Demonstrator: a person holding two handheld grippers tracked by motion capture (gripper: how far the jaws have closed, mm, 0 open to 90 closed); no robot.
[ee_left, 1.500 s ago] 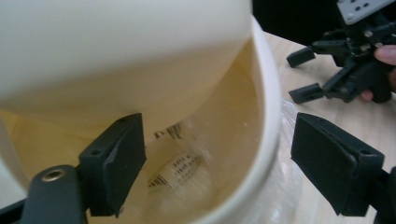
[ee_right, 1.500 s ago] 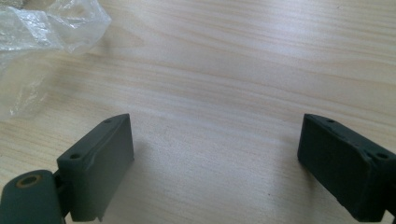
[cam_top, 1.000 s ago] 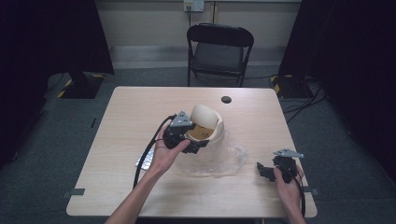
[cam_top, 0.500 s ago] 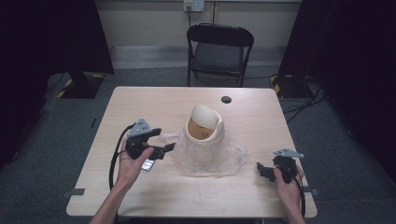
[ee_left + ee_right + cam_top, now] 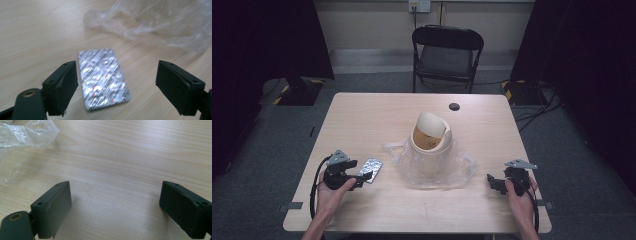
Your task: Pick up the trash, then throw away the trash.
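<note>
Left gripper [image 5: 364, 176] has moved from the bin [image 5: 430, 134] to lower left; jaws just widened, blister pack [image 5: 103, 77] lying loose between them, ungripped.

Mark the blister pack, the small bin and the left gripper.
blister pack [image 5: 103, 78]: left gripper view, middle of the foil face.
small bin [image 5: 430, 131]: high view, swing lid.
left gripper [image 5: 367, 176]: high view, between the jaw tips.

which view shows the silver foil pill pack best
The left gripper view: the flat silver foil blister pack lies close up on the table, slightly blurred, red print visible. The high view shows it small and plain. The right gripper view faces bare wood.
</note>
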